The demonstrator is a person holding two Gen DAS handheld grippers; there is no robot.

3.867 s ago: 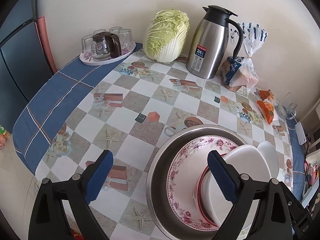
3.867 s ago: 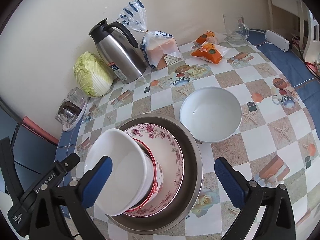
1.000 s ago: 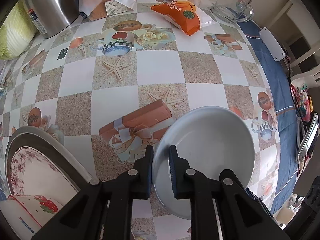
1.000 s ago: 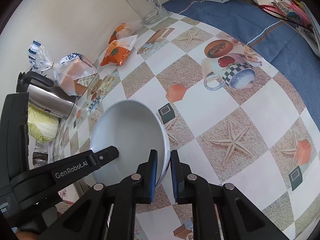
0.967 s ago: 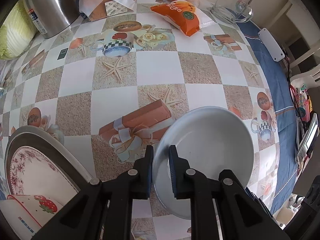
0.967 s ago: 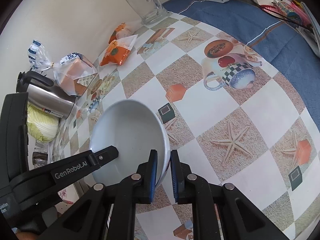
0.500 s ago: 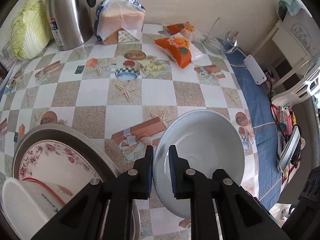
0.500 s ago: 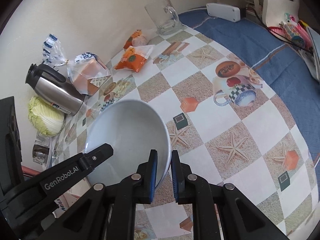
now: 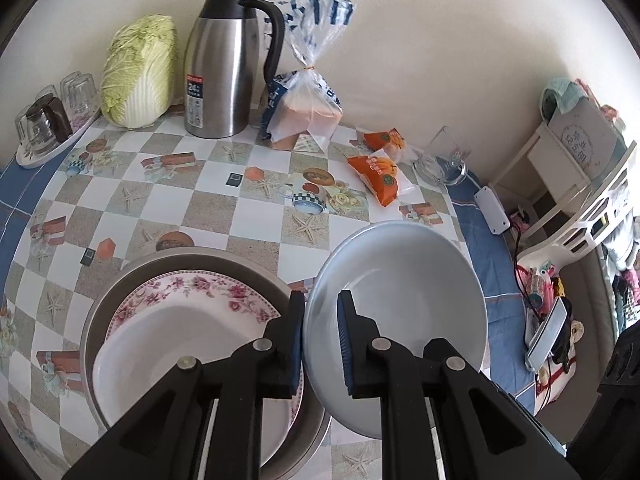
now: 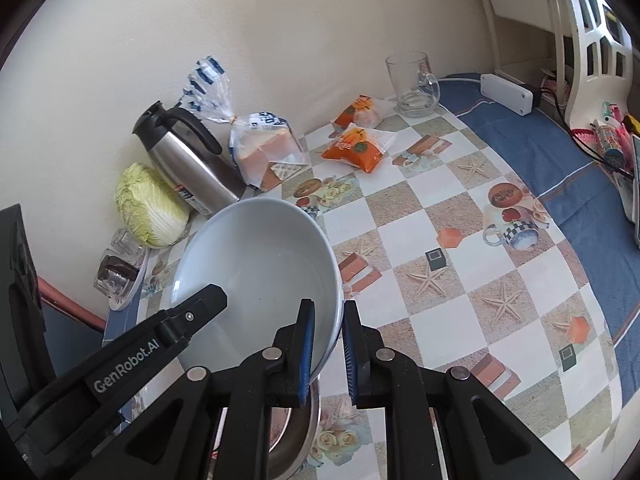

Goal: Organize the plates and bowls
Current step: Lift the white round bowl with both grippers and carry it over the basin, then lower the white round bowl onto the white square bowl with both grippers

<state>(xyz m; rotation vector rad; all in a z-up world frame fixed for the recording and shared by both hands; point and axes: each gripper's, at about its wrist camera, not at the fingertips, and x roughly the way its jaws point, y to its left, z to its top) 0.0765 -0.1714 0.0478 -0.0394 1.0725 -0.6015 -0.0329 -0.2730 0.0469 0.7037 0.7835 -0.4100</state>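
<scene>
Two handheld grippers clamp opposite edges of a pale blue-white bowl (image 9: 404,292), held clear of the checked tablecloth (image 9: 192,204) with its hollow facing up toward both cameras; being round, it has no long axis. The left gripper (image 9: 319,344) pinches the rim nearest the steel basin (image 9: 120,280), where a floral plate (image 9: 192,284) and a white dish (image 9: 168,344) sit nested. The right gripper (image 10: 329,350) grips the opposite rim, both tools angled steeply downward. "GenRobot.AI" reads on the left tool's arm in the right wrist view. A steel thermos (image 9: 224,60) carries a label showing "24".
</scene>
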